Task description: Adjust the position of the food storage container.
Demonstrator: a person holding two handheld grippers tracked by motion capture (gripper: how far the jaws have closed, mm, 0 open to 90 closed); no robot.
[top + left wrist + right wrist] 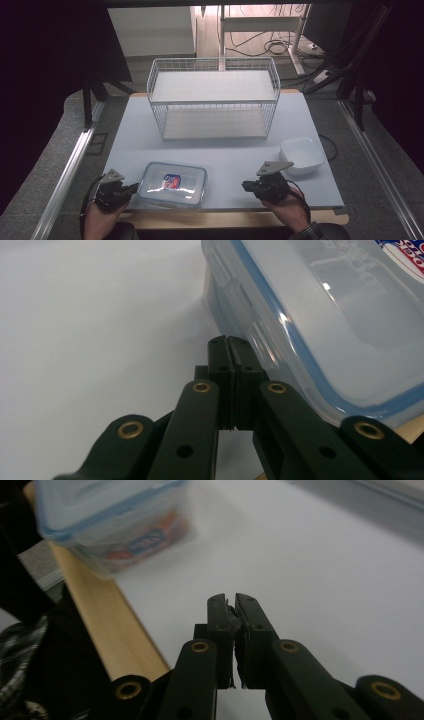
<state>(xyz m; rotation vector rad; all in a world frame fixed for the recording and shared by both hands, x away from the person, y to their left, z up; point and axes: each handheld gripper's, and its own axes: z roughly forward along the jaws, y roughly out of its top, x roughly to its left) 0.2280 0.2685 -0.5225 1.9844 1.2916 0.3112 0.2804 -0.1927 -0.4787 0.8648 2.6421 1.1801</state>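
Observation:
A clear plastic container (172,184) with a blue-rimmed clip-on lid lies at the front left of the white table top, with a red and blue label (172,180) showing through the lid. My left gripper (134,188) sits just off the container's left end. Its jaws are shut with nothing between them, and the tips (228,340) are close beside the container's side wall (260,335). My right gripper (245,186) is well to the right of the container and points left toward it. It is shut and empty (230,600), with the container (110,520) blurred farther off.
A white two-tier wire rack (212,102) stands at the back middle of the table. A white square bowl (283,145) sits at the right, just behind my right gripper. The wooden front edge (225,217) runs below the white top.

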